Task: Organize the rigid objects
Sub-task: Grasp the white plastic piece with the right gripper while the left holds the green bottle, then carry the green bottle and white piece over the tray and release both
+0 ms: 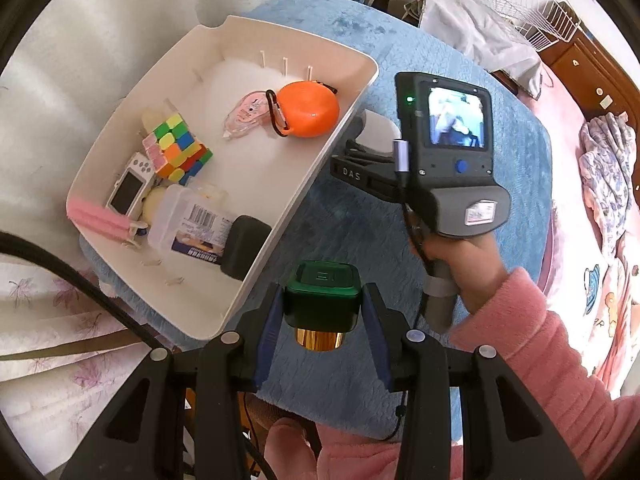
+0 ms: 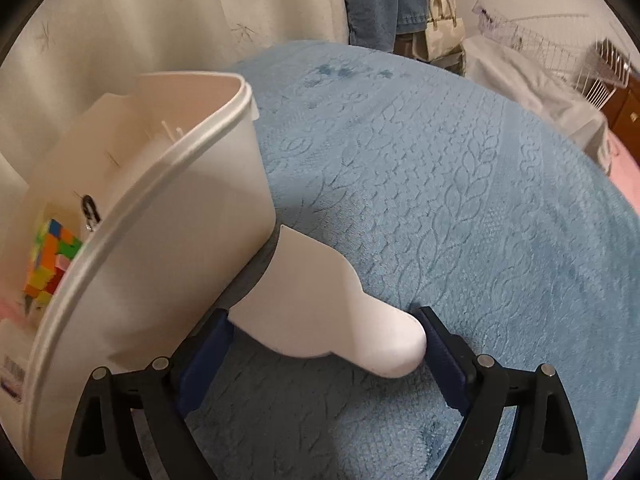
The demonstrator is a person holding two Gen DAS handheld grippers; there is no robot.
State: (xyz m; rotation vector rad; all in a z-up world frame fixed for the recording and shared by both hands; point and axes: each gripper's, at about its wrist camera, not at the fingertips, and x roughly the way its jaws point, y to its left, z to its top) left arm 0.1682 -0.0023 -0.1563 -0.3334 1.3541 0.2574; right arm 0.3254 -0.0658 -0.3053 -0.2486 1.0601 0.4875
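The left gripper point(image 1: 323, 312) clamps a green-capped bottle point(image 1: 320, 296) above the blue blanket point(image 1: 460, 80), just off the white bin point(image 1: 256, 268) rim (half full already). Carry it over the rim into bare floor. The right gripper point(image 2: 324, 344) stands wide around a white object point(image 2: 320, 300) lying against the bin's outer wall.

The left wrist view looks steeply down from above onto the bin point(image 1: 224, 176) and blue blanket point(image 1: 460, 92), the right device in sight. The right wrist view sits low and close beside the bin's wall point(image 2: 160, 248). Both share the bin, blanket and far wire rack point(image 2: 560, 56).
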